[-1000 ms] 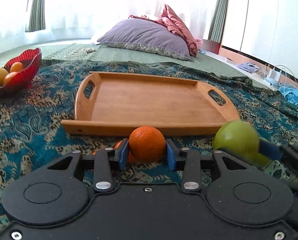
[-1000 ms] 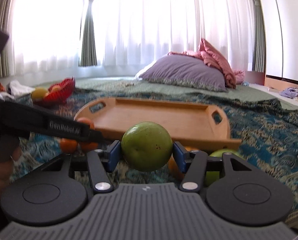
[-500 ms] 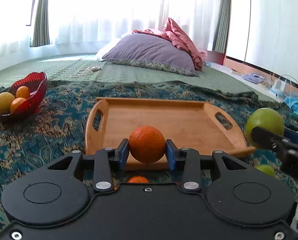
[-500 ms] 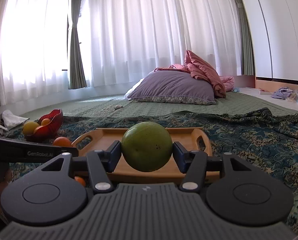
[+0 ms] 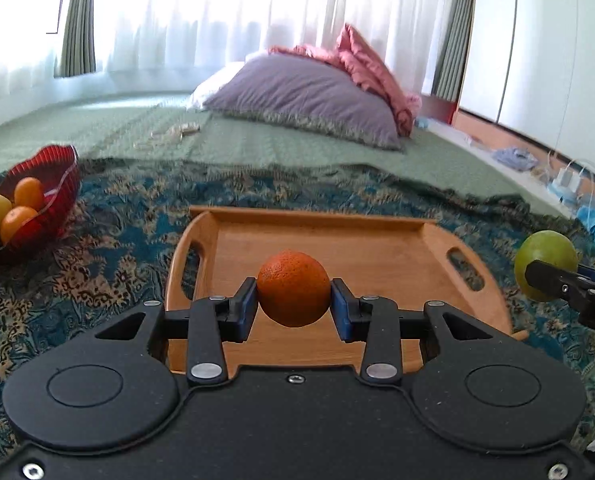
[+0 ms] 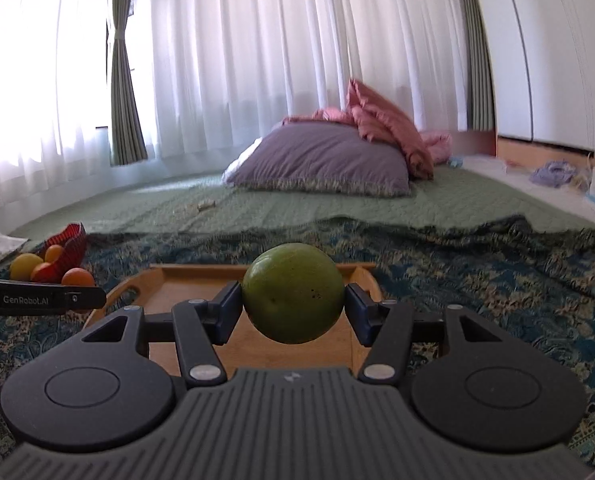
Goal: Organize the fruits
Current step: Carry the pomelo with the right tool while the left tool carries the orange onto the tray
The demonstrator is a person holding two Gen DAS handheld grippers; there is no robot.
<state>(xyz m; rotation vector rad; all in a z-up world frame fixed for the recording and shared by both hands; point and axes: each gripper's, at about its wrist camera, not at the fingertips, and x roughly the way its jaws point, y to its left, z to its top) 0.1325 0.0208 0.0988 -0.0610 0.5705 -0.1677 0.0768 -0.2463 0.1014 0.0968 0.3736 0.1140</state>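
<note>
Round orange citrus fruit (image 5: 293, 288) clamped at widest girth by left gripper (image 5: 293, 306); firm, light, dimpled skin judged grippy. Smooth round green fruit (image 6: 293, 292) clamped likewise by right gripper (image 6: 293, 312); judged heavier, slicker, roll-prone above empty wooden handled tray (image 5: 377, 248).

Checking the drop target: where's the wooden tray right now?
The wooden handled tray lies on the blue patterned blanket, centre of both wrist views, just ahead of and below both grippers, with the red glass fruit bowl to its left.

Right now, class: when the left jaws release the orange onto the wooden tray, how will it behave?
The orange is round, so it will likely roll. The wooden tray looks smooth, though its raised rim should probably stop it. It seems firm, keeping shape between the jaws.
</note>
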